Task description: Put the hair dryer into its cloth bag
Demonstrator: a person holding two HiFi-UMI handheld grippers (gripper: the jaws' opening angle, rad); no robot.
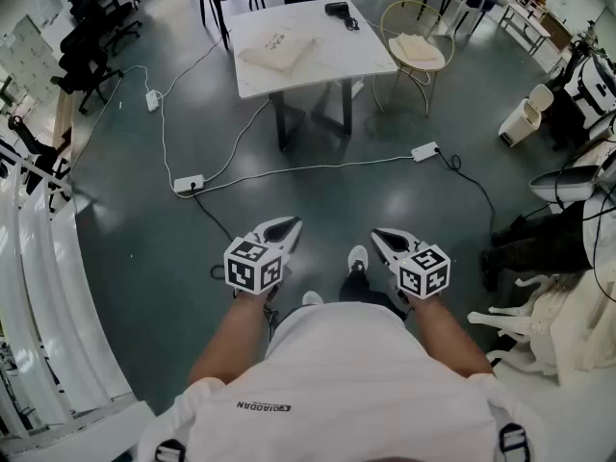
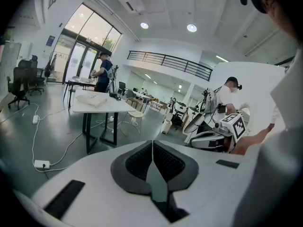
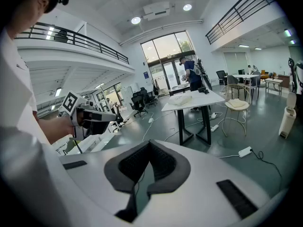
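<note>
The dryer [image 1: 337, 10] lies at the far edge of the table [image 1: 351, 61], well ahead of both sets of fingers and beyond the bag [image 1: 276, 46]; it is too small to tell which way it points. Cables and a power strip [image 1: 189, 183] cross the floor between the fingers and the table, and a chair [image 1: 419, 48] stands to the table's right. The left gripper [image 1: 289, 225] and right gripper [image 1: 379, 234] are closed on nothing, and the print on the shirt [image 1: 327, 373] seems to read QIAODAN.
</note>
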